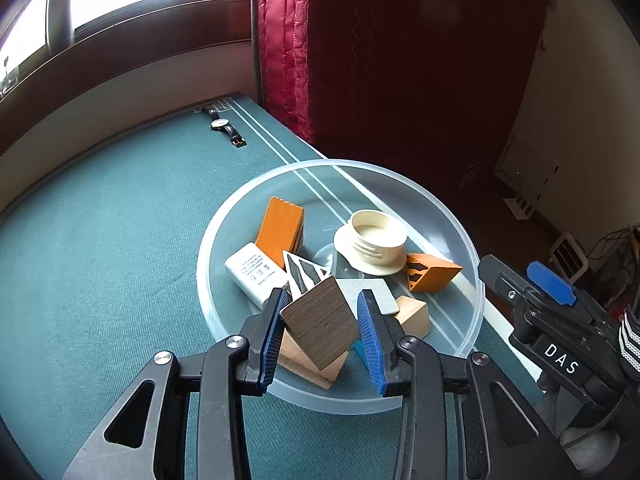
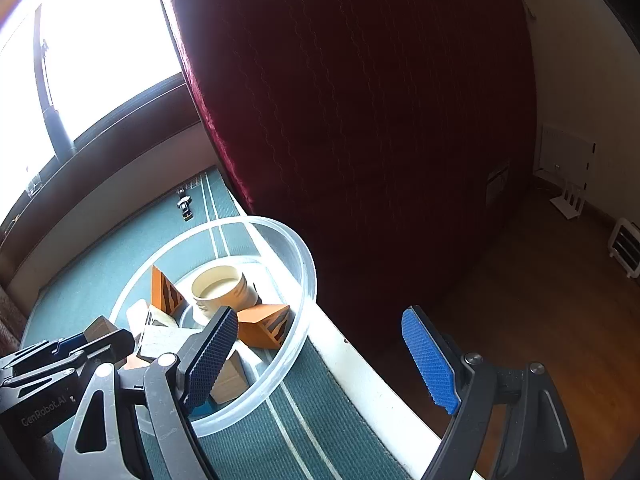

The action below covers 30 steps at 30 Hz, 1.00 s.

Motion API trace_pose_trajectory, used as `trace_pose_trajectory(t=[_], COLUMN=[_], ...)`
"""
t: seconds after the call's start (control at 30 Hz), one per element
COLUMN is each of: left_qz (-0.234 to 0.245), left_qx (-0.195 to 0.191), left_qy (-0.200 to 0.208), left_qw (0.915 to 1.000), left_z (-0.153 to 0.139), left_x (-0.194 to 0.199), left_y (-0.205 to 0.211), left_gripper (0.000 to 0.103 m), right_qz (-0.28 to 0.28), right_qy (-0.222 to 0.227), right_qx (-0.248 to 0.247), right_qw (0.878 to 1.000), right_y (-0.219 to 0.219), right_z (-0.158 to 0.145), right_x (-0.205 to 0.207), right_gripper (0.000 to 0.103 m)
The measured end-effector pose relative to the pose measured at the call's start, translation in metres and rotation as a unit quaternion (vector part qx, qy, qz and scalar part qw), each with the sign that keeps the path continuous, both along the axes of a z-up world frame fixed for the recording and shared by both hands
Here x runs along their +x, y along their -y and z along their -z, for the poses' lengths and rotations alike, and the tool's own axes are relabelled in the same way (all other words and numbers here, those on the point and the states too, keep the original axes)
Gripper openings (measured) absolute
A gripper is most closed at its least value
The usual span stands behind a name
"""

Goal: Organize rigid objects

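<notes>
My left gripper (image 1: pixel 322 295) is shut on a dark wood-grain block (image 1: pixel 320 324), which hangs tilted over the near side of a clear round bowl (image 1: pixel 460 224). Inside the bowl lie an orange block (image 1: pixel 280 226), a white charger (image 1: pixel 254 270), a cream round cap (image 1: pixel 376 240), an orange wedge (image 1: pixel 432 276), a black-and-white triangle (image 1: pixel 302 274), a grey plate (image 1: pixel 376 292) and a pale wood block (image 1: pixel 414 314). My right gripper (image 2: pixel 318 314) stands open and holds nothing, over the table's edge just right of the bowl (image 2: pixel 308 280). The left gripper (image 2: pixel 80 344) shows at the lower left of the right wrist view.
A wristwatch (image 1: pixel 224 126) lies at the far end of the green table mat (image 1: pixel 100 260). A red quilted curtain (image 2: pixel 360 120) hangs close behind the bowl. The table's white edge (image 2: pixel 360 372) runs past the bowl, with wooden floor (image 2: pixel 560 320) below.
</notes>
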<state>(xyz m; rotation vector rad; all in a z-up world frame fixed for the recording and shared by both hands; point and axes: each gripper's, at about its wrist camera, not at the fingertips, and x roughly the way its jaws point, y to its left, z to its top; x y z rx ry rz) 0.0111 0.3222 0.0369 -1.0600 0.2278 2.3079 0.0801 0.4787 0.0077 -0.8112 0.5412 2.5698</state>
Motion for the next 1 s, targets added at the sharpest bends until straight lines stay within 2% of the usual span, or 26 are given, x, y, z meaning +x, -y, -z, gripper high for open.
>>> trace_pose_trajectory(t=[0.03, 0.13, 0.17, 0.4, 0.5, 0.57, 0.63, 0.87, 1.0], left_qz=[0.001, -0.003, -0.007, -0.027, -0.041, -0.051, -0.058, -0.072, -0.078], left_qx=[0.001, 0.003, 0.003, 0.004, -0.001, -0.008, -0.014, -0.040, -0.041], left_qy=[0.005, 0.012, 0.010, 0.013, 0.011, 0.002, -0.010, -0.055, -0.052], left_qw=[1.0000, 0.9999, 0.9999, 0.9995, 0.9991, 0.9987, 0.9982, 0.9951, 0.9947], left_z=[0.001, 0.004, 0.005, 0.007, 0.008, 0.009, 0.008, 0.004, 0.004], left_x=[-0.001, -0.003, -0.003, -0.006, -0.006, -0.006, -0.003, 0.006, 0.005], left_y=[-0.001, 0.000, 0.002, 0.018, 0.024, 0.027, 0.029, 0.035, 0.039], left_gripper=[0.039, 0.054, 0.055, 0.059, 0.061, 0.070, 0.074, 0.083, 0.084], right_qz=[0.000, -0.001, 0.000, -0.002, -0.005, -0.010, -0.015, -0.026, -0.029], right_qy=[0.001, 0.001, 0.000, 0.000, 0.000, 0.001, 0.001, 0.004, 0.011], right_qx=[-0.001, -0.001, -0.001, 0.000, 0.000, -0.001, -0.003, -0.005, -0.009], right_qw=[1.000, 1.000, 1.000, 1.000, 1.000, 1.000, 1.000, 1.000, 0.999], right_y=[0.000, -0.001, 0.000, 0.000, 0.002, 0.004, 0.007, 0.014, 0.016], right_z=[0.000, -0.001, -0.001, -0.002, -0.002, -0.002, -0.002, -0.002, 0.000], right_x=[0.000, 0.001, 0.001, 0.001, 0.001, 0.001, 0.001, 0.006, 0.007], right_gripper=[0.087, 0.087, 0.087, 0.088, 0.091, 0.093, 0.097, 0.101, 0.102])
